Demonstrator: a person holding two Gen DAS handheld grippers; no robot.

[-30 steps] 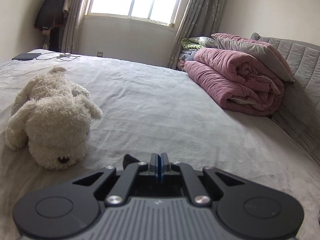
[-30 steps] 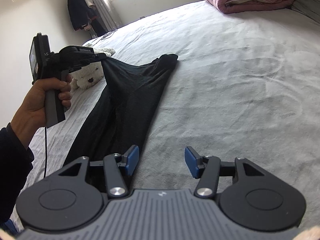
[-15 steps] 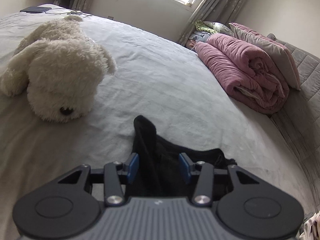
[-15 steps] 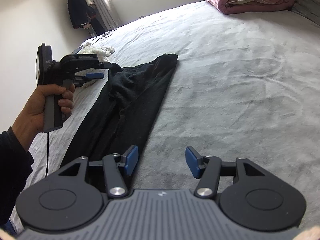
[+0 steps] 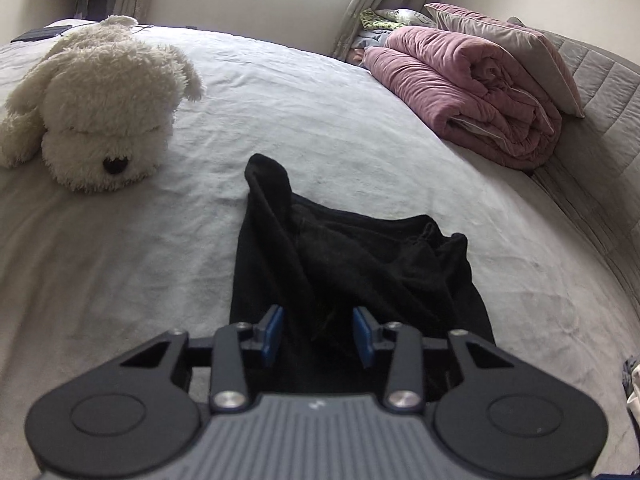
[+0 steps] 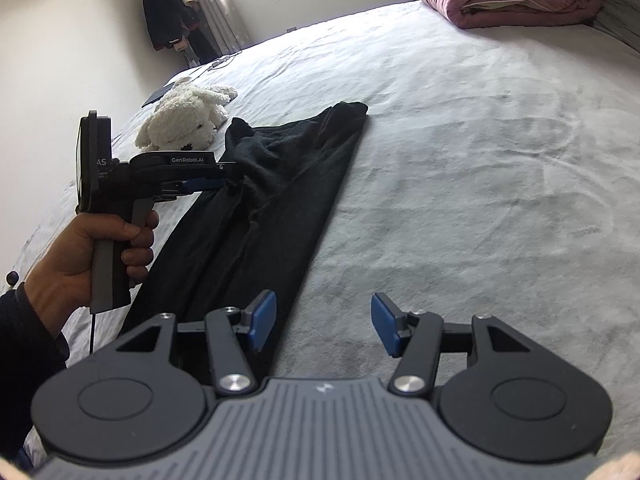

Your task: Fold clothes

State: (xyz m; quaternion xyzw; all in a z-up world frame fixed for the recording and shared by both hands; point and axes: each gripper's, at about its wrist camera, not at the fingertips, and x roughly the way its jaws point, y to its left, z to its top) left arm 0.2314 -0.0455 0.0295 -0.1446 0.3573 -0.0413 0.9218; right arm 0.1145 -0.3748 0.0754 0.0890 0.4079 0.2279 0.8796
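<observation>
Black trousers [image 5: 352,264] released onto bed [image 5: 360,120]; left gripper [image 5: 318,336] jaws parted, just closing; right gripper [image 6: 323,326] open, empty. Fold pending.

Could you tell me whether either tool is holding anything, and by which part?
Nothing is held. The left tool, its jaws just closing, straddles the black garment at its bunched end without pressing it. The right tool is open over the bed.

Matt black knit cloth trousers [image 5: 352,264], soft and slightly fuzzy, pale grey bedspread [image 5: 320,120] of brushed, lightly wrinkled fabric, shaggy cream plush dog [image 5: 96,108], plum velvety quilt [image 5: 472,88], matt black plastic left gripper [image 5: 318,336] with ribbed grey housing, shiny metal screws, blue rubbery pads [image 5: 274,332]
</observation>
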